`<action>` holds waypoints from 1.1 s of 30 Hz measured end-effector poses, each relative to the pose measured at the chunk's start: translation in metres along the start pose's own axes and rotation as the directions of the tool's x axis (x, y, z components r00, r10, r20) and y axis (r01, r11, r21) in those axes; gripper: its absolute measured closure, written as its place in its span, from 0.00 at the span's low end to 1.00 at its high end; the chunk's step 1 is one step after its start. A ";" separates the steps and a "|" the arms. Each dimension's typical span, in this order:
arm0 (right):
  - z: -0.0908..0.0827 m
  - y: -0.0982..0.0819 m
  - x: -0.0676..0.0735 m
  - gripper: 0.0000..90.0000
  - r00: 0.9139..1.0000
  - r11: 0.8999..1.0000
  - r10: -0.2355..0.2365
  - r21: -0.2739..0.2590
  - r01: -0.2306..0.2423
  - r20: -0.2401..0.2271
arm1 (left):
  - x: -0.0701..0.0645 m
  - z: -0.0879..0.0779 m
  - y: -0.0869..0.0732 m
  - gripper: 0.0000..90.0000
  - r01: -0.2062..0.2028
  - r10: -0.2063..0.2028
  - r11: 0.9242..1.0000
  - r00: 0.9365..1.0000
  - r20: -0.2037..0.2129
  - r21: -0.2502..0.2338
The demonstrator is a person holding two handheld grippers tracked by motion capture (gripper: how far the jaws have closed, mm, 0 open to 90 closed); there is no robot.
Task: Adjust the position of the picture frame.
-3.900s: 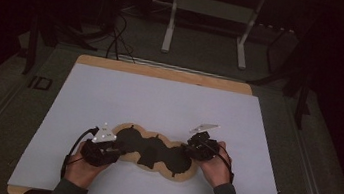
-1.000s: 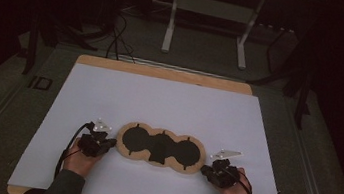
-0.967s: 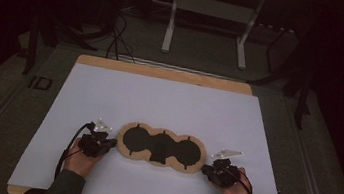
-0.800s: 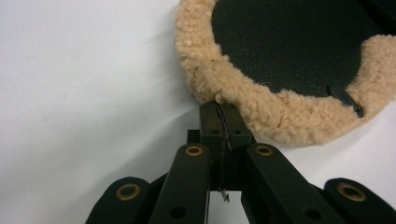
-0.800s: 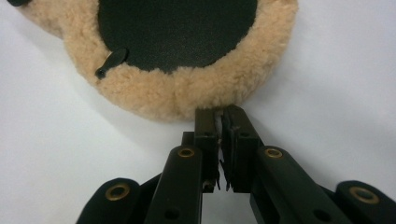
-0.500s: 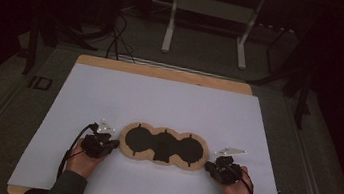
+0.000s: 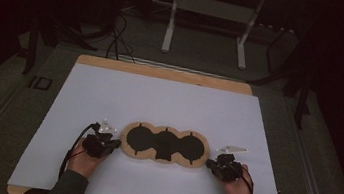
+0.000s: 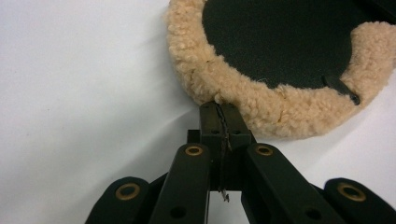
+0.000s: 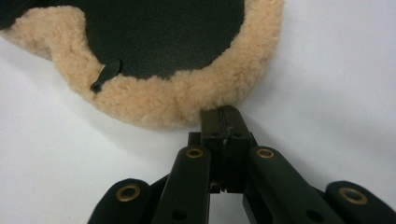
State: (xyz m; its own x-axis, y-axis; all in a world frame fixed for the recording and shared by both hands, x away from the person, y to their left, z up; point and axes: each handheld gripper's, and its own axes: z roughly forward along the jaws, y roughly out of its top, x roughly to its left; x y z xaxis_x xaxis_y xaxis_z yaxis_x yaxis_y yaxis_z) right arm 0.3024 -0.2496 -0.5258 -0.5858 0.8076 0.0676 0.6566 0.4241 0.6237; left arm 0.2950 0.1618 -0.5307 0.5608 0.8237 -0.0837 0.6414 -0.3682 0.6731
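Note:
A three-lobed pad point(image 7: 164, 145) with a tan fleece rim and black centre lies flat on the white sheet point(image 7: 159, 100), near the front. My left gripper point(image 7: 116, 144) rests at its left end. In the left gripper view the jaws point(image 8: 219, 105) are shut, with their tips touching the fleece rim point(image 8: 261, 100). My right gripper point(image 7: 209, 163) sits at the pad's right end. Its jaws point(image 9: 224, 112) have just been closing and are shut, with nothing visible between them. Their tips sit right at the fleece rim point(image 9: 163, 102).
The white sheet covers a wooden board point(image 7: 163, 72) whose edge shows at the back and front. Behind the table a metal stand point(image 7: 207, 6) and cables point(image 7: 116, 44) are on the dark floor. Bare sheet stretches behind the pad.
Four seconds ago both grippers were over the pad's ends. They now sit just off each end, and the pad lies straighter. Over the last second little has moved.

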 end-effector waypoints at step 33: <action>0.003 0.002 -0.002 0.92 1.000 0.999 0.019 -0.047 -0.018 0.015 | 0.006 -0.002 0.001 0.92 0.023 -0.023 1.000 0.999 -0.028 -0.013</action>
State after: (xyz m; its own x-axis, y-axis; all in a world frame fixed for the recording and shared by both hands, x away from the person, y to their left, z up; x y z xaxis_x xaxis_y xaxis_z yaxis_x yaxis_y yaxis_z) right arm 0.3063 -0.2493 -0.5270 -0.5661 0.8215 0.0682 0.6444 0.3894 0.6581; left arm 0.2974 0.1674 -0.5290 0.5308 0.8438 -0.0785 0.6470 -0.3437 0.6806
